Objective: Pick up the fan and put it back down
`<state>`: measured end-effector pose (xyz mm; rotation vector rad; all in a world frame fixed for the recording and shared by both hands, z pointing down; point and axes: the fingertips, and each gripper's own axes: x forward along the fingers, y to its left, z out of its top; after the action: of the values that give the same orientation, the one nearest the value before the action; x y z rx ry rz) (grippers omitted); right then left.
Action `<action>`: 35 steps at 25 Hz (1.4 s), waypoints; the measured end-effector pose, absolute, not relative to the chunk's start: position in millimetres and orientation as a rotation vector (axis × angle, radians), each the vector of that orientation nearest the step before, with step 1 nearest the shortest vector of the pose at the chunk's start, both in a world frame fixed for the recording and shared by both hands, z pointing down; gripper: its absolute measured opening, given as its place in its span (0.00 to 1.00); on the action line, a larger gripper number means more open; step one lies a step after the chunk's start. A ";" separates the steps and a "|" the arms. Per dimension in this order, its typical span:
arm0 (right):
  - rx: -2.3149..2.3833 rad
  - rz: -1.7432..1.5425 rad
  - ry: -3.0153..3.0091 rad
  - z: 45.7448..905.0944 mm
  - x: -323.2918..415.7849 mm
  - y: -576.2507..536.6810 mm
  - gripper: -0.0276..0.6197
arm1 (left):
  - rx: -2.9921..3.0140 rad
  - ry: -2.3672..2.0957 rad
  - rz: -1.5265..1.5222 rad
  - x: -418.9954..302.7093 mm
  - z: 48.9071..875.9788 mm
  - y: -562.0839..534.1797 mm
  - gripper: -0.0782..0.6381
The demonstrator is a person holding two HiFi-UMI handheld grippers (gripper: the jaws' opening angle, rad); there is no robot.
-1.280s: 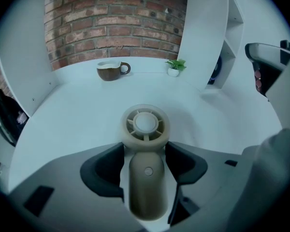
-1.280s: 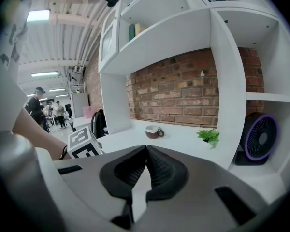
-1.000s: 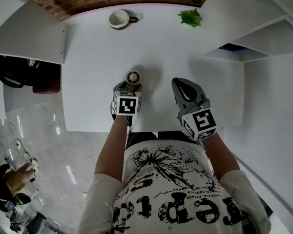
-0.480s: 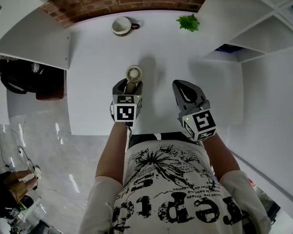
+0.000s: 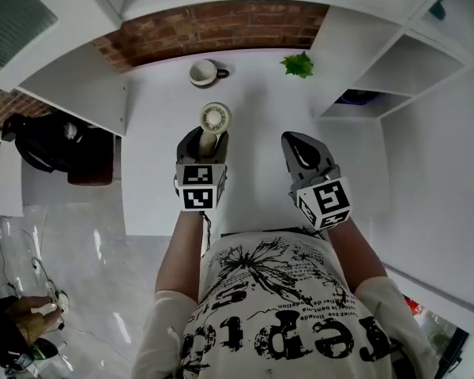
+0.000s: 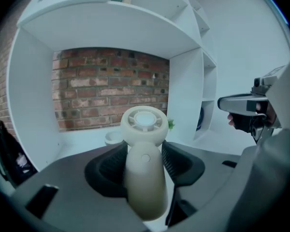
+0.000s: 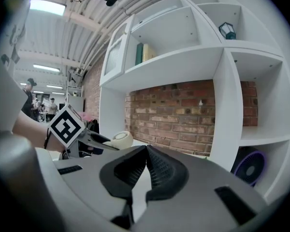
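The left tool [image 6: 144,154] grips the cream handle of the handheld fan [image 6: 144,121] with the round head up, so the fan hangs above the bench [image 5: 253,181] at centre frame in the head view, below the mug [image 5: 203,73]. Its jaws have just been closing on this handle, probably to keep the lift secure. The right tool [image 7: 146,152] is pinched together and empty, right of centre. A second ago the fan was lower, close to the bench.

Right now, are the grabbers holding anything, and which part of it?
The left gripper holds the cream fan by its handle; its jaws have just been closing on it. The right gripper is shut and empty.
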<state>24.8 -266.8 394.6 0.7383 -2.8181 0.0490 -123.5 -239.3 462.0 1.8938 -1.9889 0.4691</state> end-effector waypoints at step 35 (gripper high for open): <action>0.810 -0.041 -2.909 348.4 15.2 -269.9 0.07 | 2.059 -2.222 0.291 -139.9 361.0 -222.4 0.39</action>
<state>15.2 -269.9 348.4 0.8098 -2.9092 -0.0414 -139.9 -222.4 361.0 2.0588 -2.2220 0.2914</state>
